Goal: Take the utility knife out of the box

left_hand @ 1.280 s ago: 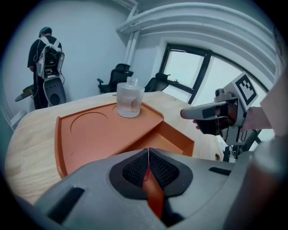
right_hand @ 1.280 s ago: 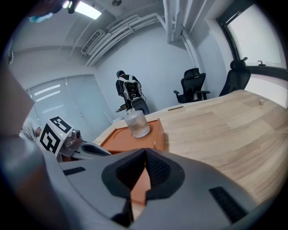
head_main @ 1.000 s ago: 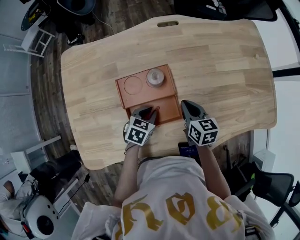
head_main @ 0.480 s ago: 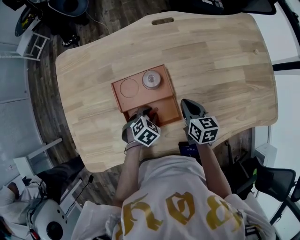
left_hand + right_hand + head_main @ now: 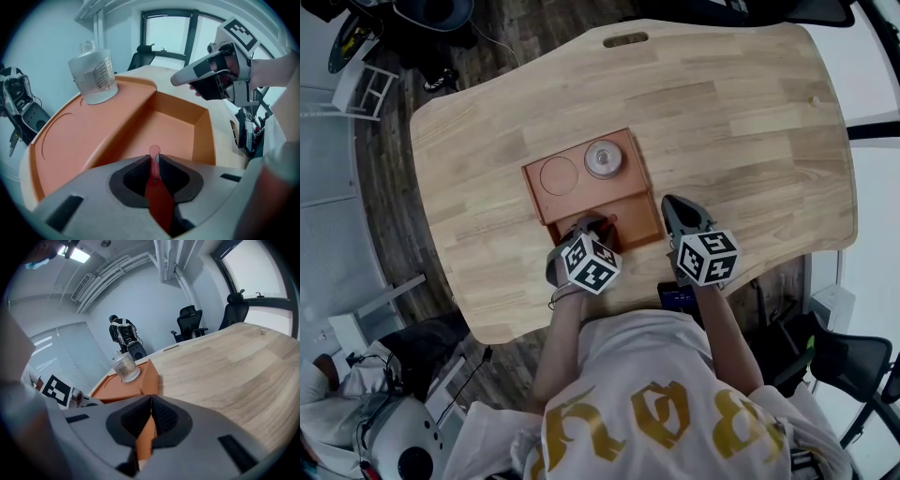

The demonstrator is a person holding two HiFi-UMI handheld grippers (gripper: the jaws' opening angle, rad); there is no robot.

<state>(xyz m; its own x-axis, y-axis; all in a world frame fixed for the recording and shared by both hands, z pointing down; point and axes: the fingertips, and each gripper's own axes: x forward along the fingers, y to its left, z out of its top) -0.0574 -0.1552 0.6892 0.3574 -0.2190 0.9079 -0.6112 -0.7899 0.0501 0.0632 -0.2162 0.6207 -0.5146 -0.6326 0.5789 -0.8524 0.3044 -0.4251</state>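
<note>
A slim red utility knife (image 5: 158, 187) stands between the pads of my left gripper (image 5: 154, 158), and its rounded tip pokes out past them. The jaws are closing and press on it from both sides. In the head view my left gripper (image 5: 595, 225) points steeply down into the deep front compartment of the orange box (image 5: 581, 202). The box's floor (image 5: 164, 131) lies just beyond the knife. My right gripper (image 5: 677, 210) hovers beside the box's right front corner with its jaws shut and nothing between them (image 5: 151, 398).
A clear glass jar (image 5: 604, 157) stands on the box's raised back shelf, next to a round recess (image 5: 559, 175). The wooden table (image 5: 741, 141) stretches right and far of the box. Office chairs and equipment stand around the table.
My left gripper rolled at the wrist and sank a little into the front compartment. The right gripper stayed where it was.
</note>
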